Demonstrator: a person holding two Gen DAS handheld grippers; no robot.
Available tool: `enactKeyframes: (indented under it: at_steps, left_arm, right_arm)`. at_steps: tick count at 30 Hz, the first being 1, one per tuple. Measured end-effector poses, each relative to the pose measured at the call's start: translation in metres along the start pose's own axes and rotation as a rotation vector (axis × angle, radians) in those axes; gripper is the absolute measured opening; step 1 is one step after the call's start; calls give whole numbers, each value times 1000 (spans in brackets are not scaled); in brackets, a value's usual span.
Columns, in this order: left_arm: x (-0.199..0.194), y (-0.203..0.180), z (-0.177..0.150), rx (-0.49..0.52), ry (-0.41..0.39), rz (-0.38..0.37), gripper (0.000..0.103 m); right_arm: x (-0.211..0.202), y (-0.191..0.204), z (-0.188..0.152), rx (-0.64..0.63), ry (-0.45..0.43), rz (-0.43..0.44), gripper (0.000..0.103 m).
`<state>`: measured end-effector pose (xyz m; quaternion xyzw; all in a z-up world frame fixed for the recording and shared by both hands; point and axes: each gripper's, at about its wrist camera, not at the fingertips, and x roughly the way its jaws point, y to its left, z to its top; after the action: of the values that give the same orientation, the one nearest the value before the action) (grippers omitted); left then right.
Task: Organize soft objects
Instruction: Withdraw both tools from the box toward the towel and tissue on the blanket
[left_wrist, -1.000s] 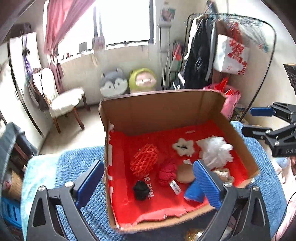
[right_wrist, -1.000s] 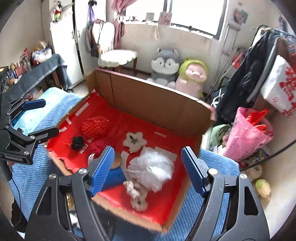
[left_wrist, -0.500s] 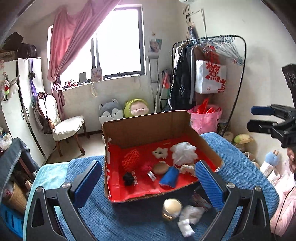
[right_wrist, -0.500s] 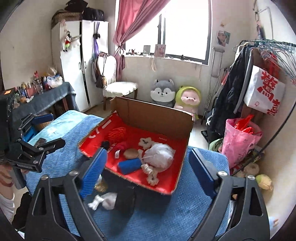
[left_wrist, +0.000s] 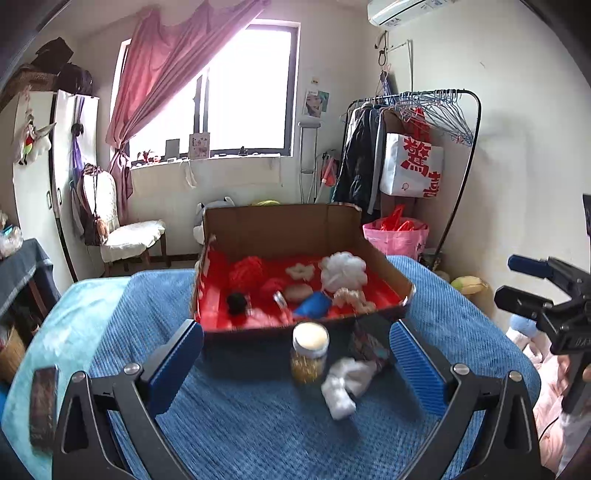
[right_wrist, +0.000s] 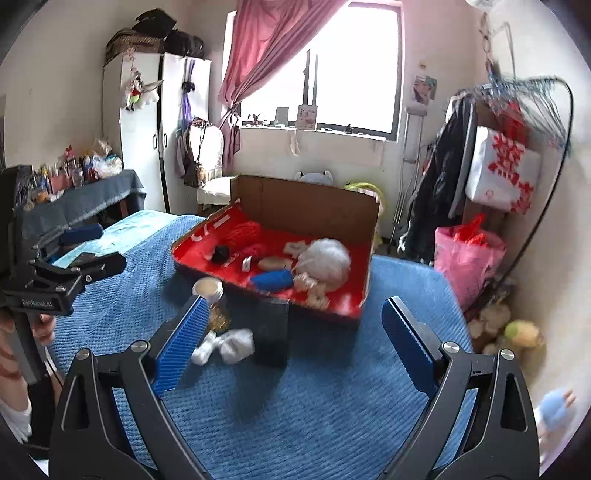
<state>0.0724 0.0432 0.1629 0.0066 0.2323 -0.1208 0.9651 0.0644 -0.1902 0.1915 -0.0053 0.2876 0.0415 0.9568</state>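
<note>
Both the left gripper and the right gripper are held spread wide, nothing between them. A white cloth lies on the blue blanket, beside a jar. Beyond, soft objects are seen in the cardboard box.

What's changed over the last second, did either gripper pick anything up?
No. Both grippers pulled back from the cardboard box, so the jar and white sock in front of it came into view. The left gripper and right gripper stayed open and empty; the box contents look unchanged.
</note>
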Motion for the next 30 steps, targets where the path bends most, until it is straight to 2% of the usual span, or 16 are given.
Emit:
enactKeyframes:
  at_steps: [6, 11, 15, 23, 30]
  left_arm:
    - [12, -8, -41, -25, 52, -19, 103]
    - [36, -11, -67, -45, 144, -40, 103]
    - [55, -9, -84, -71, 200, -24, 103]
    - [71, -9, -98, -76, 248, -16, 103]
    - [83, -10, -97, -78, 289, -25, 103]
  right_arm:
    - [12, 1, -49, 91, 6, -30, 96]
    - [36, -3, -75, 120, 66, -25, 96]
    - [53, -7, -92, 145, 117, -26, 96]
    - [71, -10, -114, 182, 180, -16, 96]
    - [78, -12, -121, 180, 213, -14, 96]
